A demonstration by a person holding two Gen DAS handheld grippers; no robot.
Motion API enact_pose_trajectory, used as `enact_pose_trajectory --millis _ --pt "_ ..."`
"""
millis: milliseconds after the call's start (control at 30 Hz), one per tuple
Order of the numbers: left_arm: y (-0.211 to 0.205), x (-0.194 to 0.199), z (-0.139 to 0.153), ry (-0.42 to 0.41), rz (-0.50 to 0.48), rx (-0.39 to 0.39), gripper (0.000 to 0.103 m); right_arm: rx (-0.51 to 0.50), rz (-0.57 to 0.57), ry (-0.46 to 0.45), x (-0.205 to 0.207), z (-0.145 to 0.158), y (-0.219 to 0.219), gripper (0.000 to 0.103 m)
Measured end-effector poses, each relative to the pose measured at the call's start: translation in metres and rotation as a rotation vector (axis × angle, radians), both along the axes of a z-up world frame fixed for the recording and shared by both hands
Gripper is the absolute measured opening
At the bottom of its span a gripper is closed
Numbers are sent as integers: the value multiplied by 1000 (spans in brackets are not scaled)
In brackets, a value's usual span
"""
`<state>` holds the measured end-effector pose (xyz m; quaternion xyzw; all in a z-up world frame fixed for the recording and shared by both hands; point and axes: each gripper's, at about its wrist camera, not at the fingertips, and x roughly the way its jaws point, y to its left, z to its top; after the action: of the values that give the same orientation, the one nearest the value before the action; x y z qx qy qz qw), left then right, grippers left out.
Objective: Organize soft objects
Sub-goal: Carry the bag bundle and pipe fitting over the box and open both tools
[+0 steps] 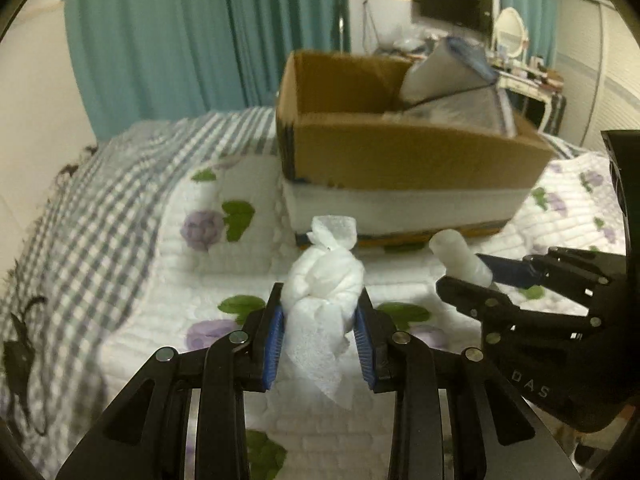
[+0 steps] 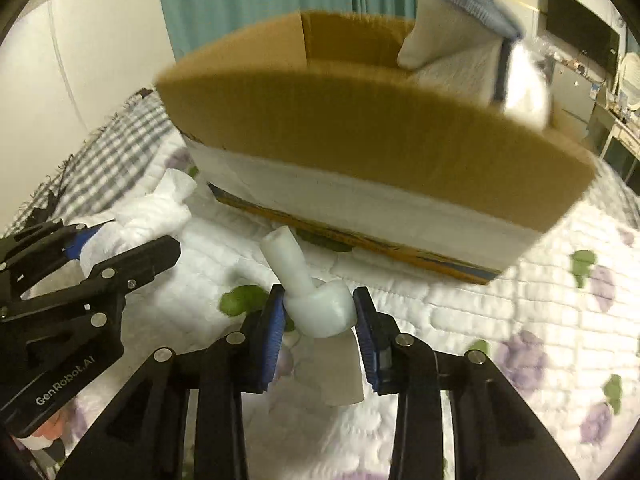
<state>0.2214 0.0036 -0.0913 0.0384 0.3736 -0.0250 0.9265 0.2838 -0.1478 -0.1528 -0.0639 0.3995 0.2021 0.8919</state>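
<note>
While both tools hang just short of the box, I've got a load in each. Nearest me, my left gripper [image 1: 320, 312] has its jaws clamped on a knotted white cloth bundle [image 1: 322, 276], tail drooping below the pads. My right gripper [image 2: 318, 312] pinches a twisted white roll [image 2: 316, 304] by its fat end, the thin neck sticking up and leftward. Both look feather-light, squashy and limp, nothing fragile; I reckon the thick knotted middle is the spot to hold, since loose ends would just slide out.

Under them lies a quilted white bedspread [image 1: 224, 264] with purple flowers and green leaves, soft and springy. To the left a grey checked blanket [image 1: 92, 208] overlaps it.

Just beyond sits the open cardboard box [image 1: 400, 152], a white band round its lower part, with white fabric bound in blue edging [image 1: 452, 76] already poking out at its right end.

Farther off: teal curtains [image 1: 168, 40], a dark wall screen [image 1: 456, 4], and a cluttered dresser with an oval mirror [image 1: 510, 32] on the far right.
</note>
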Motion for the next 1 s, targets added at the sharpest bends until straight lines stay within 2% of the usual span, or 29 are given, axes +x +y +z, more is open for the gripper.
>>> enact_pose_trajectory --millis 167,367,600,733,800,867,1000 --pt "-3 -25 39 -67 -37 16 31 11 -28 -54 -26 38 -7 34" --pt "-8 -43 93 -164 -66 -7 31 2 -47 -161 -61 106 -16 34" --pt "-17 -30 137 -247 -120 -32 31 18 -67 -260 -72 180 -23 34" --pt "-17 2 142 -235 -136 -45 31 72 -85 -275 -51 208 -28 34" --pt "-20 25 137 -217 -140 -37 31 88 -95 -267 -34 212 -28 34" --pt "-24 44 129 -207 -140 -13 31 106 -97 -250 -13 213 -25 34" --pt "-32 86 101 -158 -154 7 31 130 -107 -200 35 194 -18 34"
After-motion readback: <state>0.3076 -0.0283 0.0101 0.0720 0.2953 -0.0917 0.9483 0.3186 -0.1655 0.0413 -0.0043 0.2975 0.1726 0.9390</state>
